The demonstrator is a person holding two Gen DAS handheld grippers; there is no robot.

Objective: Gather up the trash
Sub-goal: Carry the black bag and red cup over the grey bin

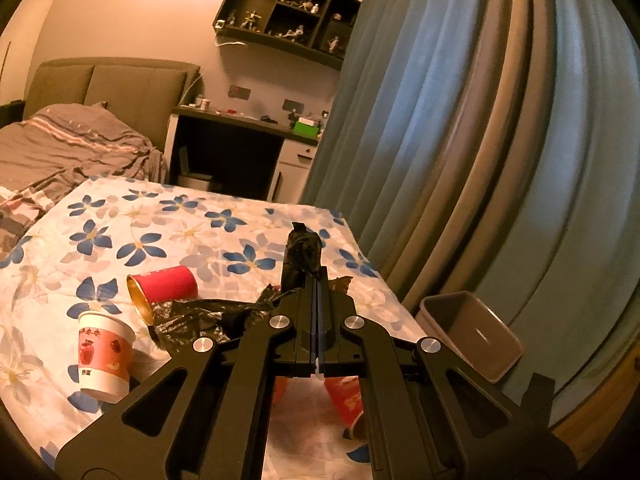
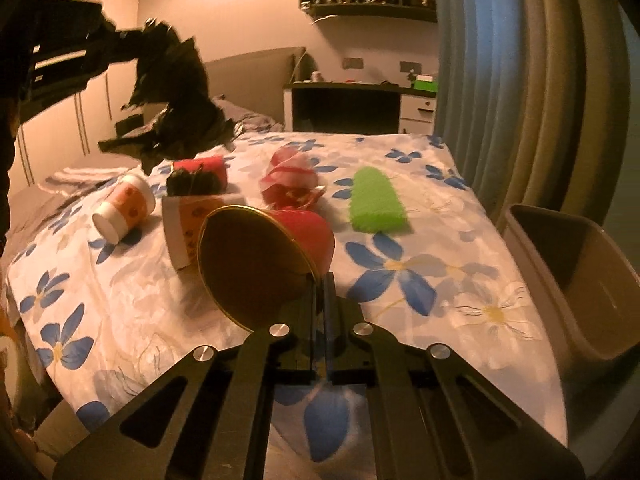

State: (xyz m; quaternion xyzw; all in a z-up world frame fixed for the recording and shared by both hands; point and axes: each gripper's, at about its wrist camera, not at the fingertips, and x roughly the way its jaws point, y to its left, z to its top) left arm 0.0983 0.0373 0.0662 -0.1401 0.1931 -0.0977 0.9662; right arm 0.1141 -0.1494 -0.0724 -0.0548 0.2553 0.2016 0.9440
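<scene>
My left gripper (image 1: 318,276) is shut on a fold of the black trash bag (image 1: 301,250), which stands up past the fingertips and trails onto the floral bedspread (image 1: 224,240). In the right wrist view that bag (image 2: 176,96) hangs from the left gripper (image 2: 120,46) at the upper left. My right gripper (image 2: 322,282) is shut on the rim of a red cup with a gold inside (image 2: 256,264), its mouth facing the camera. Other trash lies around: a red cup (image 1: 166,286), a white apple-print cup (image 1: 104,356), a crumpled red wrapper (image 2: 290,184).
A grey bin (image 2: 572,280) stands open off the bed's right edge, below the blue curtain (image 1: 460,140). A green spiky object (image 2: 378,200) lies right of the wrapper. Two more paper cups (image 2: 124,208) (image 2: 188,232) lie left of the held cup. A desk (image 1: 240,140) stands behind.
</scene>
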